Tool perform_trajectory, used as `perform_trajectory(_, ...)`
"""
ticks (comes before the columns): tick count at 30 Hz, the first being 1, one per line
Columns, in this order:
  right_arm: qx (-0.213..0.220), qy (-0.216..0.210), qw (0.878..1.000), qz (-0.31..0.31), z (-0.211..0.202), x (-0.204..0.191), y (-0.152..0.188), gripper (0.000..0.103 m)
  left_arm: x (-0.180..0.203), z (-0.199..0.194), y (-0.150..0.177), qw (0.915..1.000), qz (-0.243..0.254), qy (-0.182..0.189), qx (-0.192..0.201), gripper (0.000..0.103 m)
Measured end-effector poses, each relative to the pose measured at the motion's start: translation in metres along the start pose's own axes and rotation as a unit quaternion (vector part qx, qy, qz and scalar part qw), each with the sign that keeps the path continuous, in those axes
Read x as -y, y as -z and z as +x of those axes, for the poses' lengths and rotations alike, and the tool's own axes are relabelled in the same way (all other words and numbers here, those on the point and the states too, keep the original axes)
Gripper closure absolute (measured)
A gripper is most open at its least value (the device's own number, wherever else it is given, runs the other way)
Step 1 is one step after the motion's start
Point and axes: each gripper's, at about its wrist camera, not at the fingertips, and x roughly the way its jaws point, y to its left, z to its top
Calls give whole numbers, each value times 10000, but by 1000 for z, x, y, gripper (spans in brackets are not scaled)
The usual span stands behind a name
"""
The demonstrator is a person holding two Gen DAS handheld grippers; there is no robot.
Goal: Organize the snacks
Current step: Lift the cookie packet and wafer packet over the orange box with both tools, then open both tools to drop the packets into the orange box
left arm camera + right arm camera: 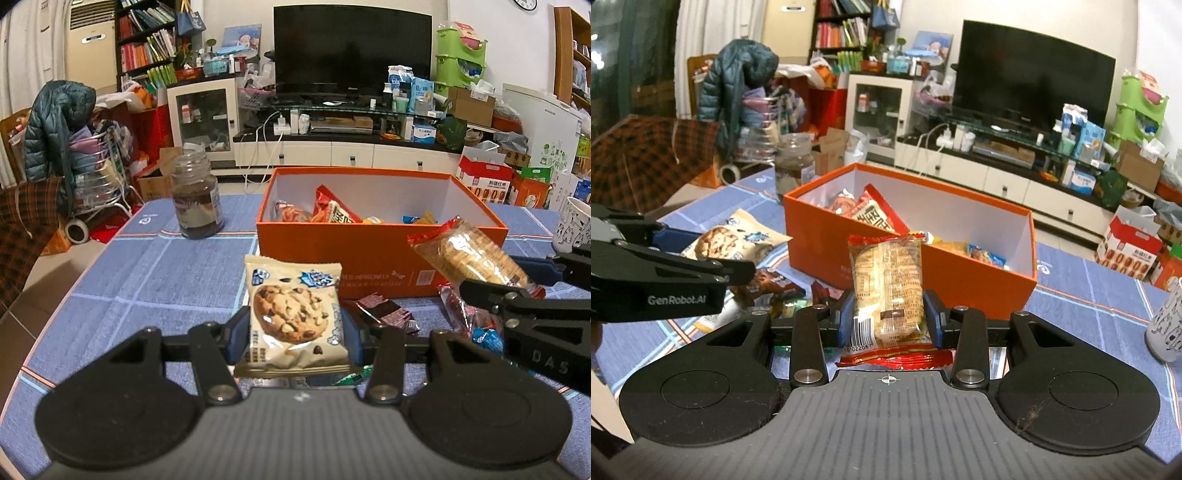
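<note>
The left gripper is clamped on a chocolate-chip cookie packet, held upright above the blue checked tablecloth, just near of the orange box. The right gripper pinches a clear, red-ended biscuit packet (barcode side toward its camera), also raised in front of the box. Inside the box lie several snack packets, among them a red one toward the left end. More wrapped snacks sit loose on the cloth near the box's front wall. A glass jar stands to the box's left, a patterned cup to its right.
</note>
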Motion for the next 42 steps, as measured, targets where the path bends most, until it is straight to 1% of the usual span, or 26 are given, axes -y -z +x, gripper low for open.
perform_trajectory(5, 53, -12, 10000, 19, -3, -2, -3, 79, -1, 0, -2, 9999, 63, -54, 62, 56)
perform_trajectory(8, 74, -13, 10000, 45, -5, -1, -2, 79, -4, 0, -6, 10000, 0, -27, 81, 56)
perform_trajectory(13, 137, -19, 9998, 121, -8, 0, -7, 79, -6, 1, -12, 9999, 17, -89, 140, 56)
perform_trajectory(20, 300, 41, 9991, 288, -10, 11, -26, 79, -11, 12, -24, 9999, -58, -127, 78, 56)
perform_trajectory(25, 288, 280, 9972, 623, -5, 38, -34, 79, -20, 26, -50, 9999, -161, -19, 47, 56)
perform_trajectory(27, 256, 368, 9955, 838, 0, 55, -37, 79, -21, 30, -65, 9999, -111, -48, 95, 56)
perform_trajectory(31, 275, 499, 9926, 1070, 7, 80, -44, 79, -19, 35, -88, 9998, 2, -89, 190, 56)
perform_trajectory(34, 281, 501, 9917, 1155, 16, 91, -51, 79, -15, 44, -101, 9999, -11, 11, 153, 56)
perform_trajectory(37, 264, 449, 9918, 1170, 27, 96, -60, 79, -6, 61, -111, 10000, 17, 31, 93, 56)
perform_trajectory(39, 249, 425, 9921, 1150, 35, 97, -67, 79, -2, 72, -116, 9999, -19, 137, 25, 56)
perform_trajectory(42, 219, 373, 9918, 1206, 50, 101, -75, 79, 7, 88, -122, 9998, -6, 185, -69, 56)
